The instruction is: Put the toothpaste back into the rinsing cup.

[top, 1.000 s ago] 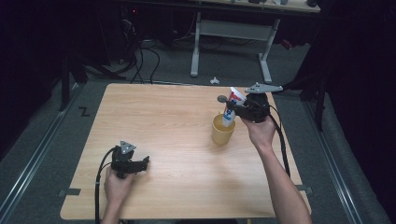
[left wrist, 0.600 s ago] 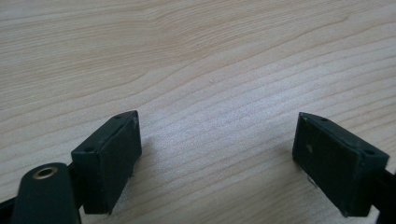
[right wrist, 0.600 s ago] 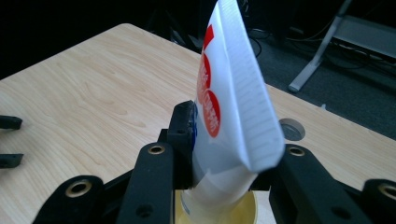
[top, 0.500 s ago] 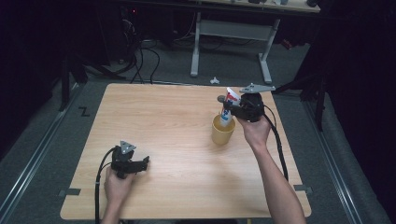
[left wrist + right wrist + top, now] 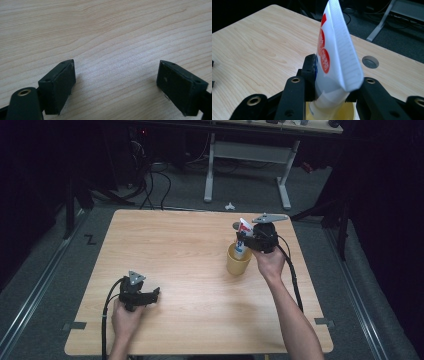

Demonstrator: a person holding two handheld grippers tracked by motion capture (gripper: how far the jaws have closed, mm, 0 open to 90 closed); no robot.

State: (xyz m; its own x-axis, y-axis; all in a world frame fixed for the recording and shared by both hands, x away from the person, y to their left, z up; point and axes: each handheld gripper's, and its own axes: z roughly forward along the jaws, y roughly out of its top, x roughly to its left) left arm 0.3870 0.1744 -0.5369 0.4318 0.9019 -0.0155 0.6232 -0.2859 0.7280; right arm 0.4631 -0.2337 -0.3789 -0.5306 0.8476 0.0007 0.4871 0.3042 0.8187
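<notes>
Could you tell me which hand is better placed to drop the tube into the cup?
Right: the right gripper is shut on the tube, directly over the cup. The left gripper rests open, far off.

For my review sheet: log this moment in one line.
right tongs: shut on tube | tube: over yellow cup | left tongs: open, idle

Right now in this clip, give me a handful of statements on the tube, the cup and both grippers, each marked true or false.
1. The right gripper is clamped on a white toothpaste tube. True.
2. The tube's lower end is inside the yellow cup. True.
3. The left gripper holds a spoon. False: its jaws stand open over bare wooden table, nothing between them.
4. The cup lies tipped on its side. False: it stands upright.
5. The tube carries red markings. True.
</notes>
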